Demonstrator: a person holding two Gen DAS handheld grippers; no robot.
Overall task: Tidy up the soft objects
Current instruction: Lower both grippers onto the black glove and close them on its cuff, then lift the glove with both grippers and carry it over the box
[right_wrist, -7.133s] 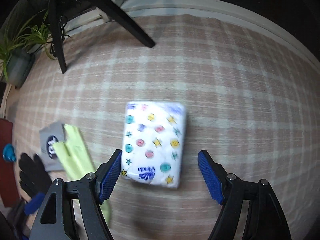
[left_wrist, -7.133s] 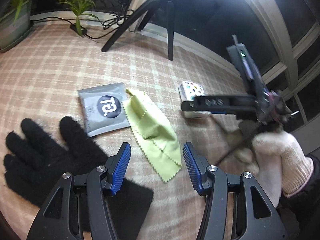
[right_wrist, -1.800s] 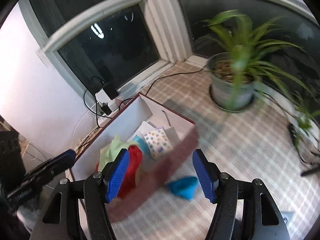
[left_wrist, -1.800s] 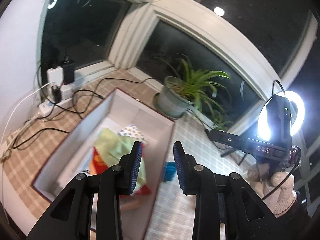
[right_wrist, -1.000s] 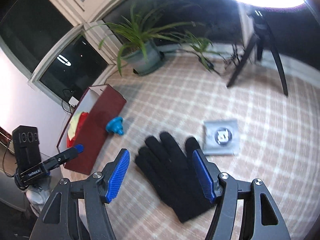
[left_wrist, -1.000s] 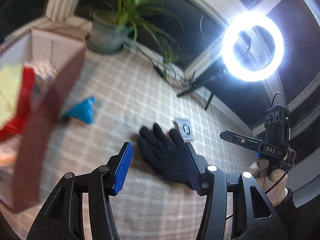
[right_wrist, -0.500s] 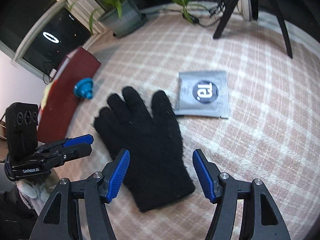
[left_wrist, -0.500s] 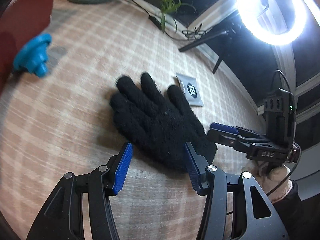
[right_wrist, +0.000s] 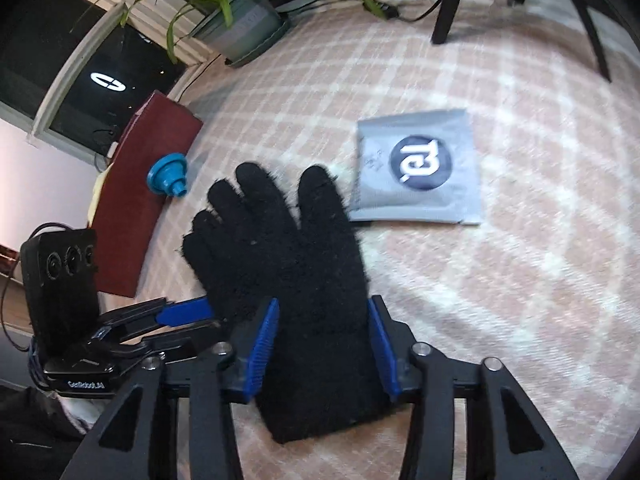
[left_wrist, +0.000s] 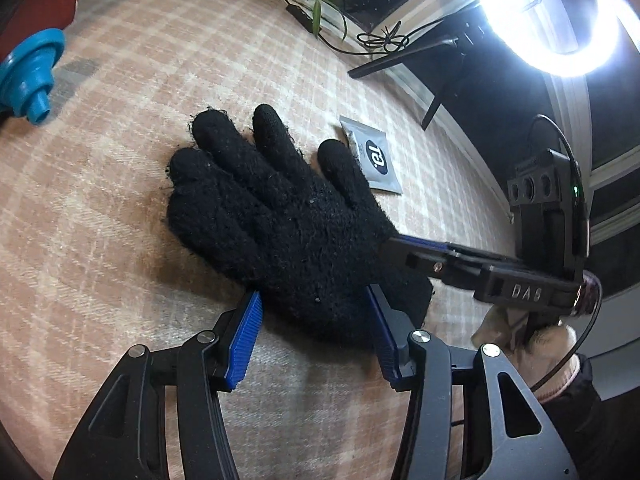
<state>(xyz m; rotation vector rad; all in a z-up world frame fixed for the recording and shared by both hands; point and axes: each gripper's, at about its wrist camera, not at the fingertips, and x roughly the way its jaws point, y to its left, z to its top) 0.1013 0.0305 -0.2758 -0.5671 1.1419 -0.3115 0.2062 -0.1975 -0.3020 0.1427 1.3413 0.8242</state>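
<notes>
Black fuzzy knit glove [right_wrist: 288, 280], flat on plaid cloth [right_wrist: 520, 300], fingertips pointing away from the cameras. Left gripper [left_wrist: 316, 320] and right gripper [right_wrist: 324, 336] straddle its cuff end, jaws closing.

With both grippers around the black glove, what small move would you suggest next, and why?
Probably finish closing both, then lift. The glove lies flat on the cloth, its cuff between the closing jaws of the right gripper and the left gripper; the right pads look in contact, the left pad shows a small gap.
</notes>
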